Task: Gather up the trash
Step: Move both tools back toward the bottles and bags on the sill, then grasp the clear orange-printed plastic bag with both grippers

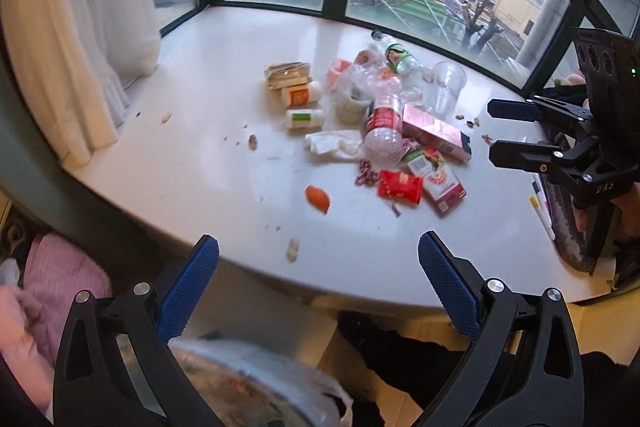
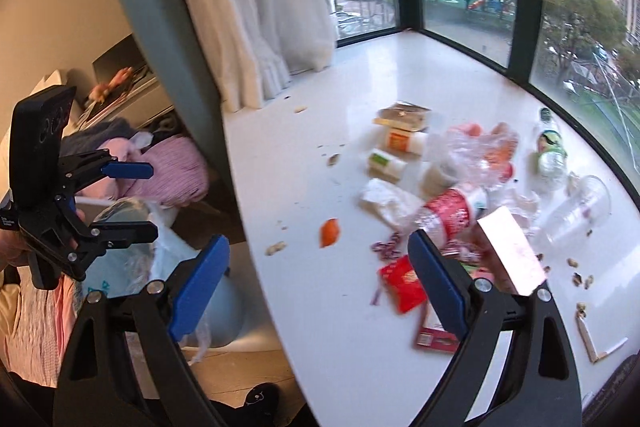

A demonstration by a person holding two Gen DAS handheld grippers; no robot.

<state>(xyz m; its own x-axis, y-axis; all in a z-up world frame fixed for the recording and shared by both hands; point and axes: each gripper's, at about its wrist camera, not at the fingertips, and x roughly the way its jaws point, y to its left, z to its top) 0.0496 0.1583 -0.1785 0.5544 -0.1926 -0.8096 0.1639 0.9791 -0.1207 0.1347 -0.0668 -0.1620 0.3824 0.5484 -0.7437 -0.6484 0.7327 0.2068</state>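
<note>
Both grippers wide open, empty: left [image 1: 318, 267] over the bag [image 2: 132, 247] by the sill [image 1: 200, 163], right [image 2: 318, 265] lined up on red wrapper [image 2: 402, 285].

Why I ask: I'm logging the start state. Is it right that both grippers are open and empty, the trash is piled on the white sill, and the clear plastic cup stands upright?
Not quite: the clear plastic cup lies on its side, as the left wrist view shows. The rest holds: left gripper and right gripper are open and empty, and the trash sits on the white sill.
</note>
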